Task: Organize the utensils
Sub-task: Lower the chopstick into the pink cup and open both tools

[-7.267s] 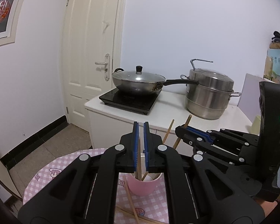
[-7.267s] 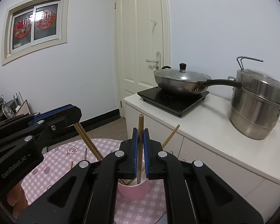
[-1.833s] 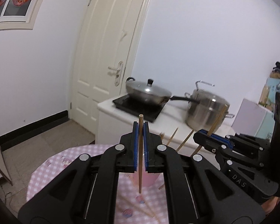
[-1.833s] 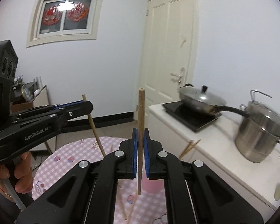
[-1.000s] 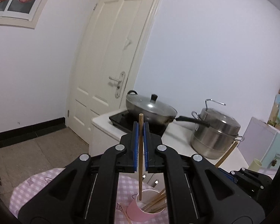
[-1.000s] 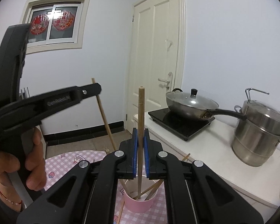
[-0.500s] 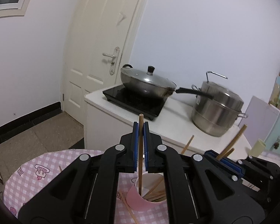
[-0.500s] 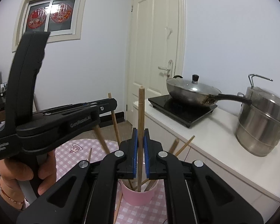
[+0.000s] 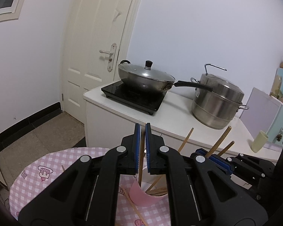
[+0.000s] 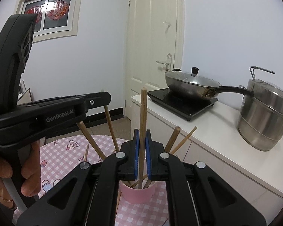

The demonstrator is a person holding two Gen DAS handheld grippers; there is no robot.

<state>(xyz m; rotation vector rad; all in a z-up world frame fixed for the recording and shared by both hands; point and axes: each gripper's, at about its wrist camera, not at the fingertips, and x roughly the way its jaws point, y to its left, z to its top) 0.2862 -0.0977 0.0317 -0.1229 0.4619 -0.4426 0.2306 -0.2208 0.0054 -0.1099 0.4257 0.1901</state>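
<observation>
Chopsticks are what the person is gathering here, and the pink cup (image 9: 141,195) on the checked surface (image 9: 66,169) is serving as the holder.

From the left wrist, the left hand-held gripper (image 9: 142,146) is hanging right above the cup with only a narrow slot between its blue pads. A thin chopstick (image 9: 140,171) is running down through the lower part of that slot into the cup. I cannot tell whether the pads are pinching it or merely flanking it. Other sticks (image 9: 185,139) are leaning out over the cup's far rim, so the cup is part filled. A loose chopstick (image 9: 134,207) is lying on the surface just beside the cup, waiting its turn, I would guess. The right hand-held gripper (image 9: 213,159) is reaching in from the side.

From the right wrist, the right hand-held gripper (image 10: 142,133) is clamping an upright chopstick (image 10: 143,113) near its middle, with the lower end dipping inside the cup (image 10: 137,194). Holding it vertical and centred is likely meant to let it drop cleanly among the leaning sticks. The left hand-held gripper (image 10: 96,98) is crossing in above the cup.
</observation>
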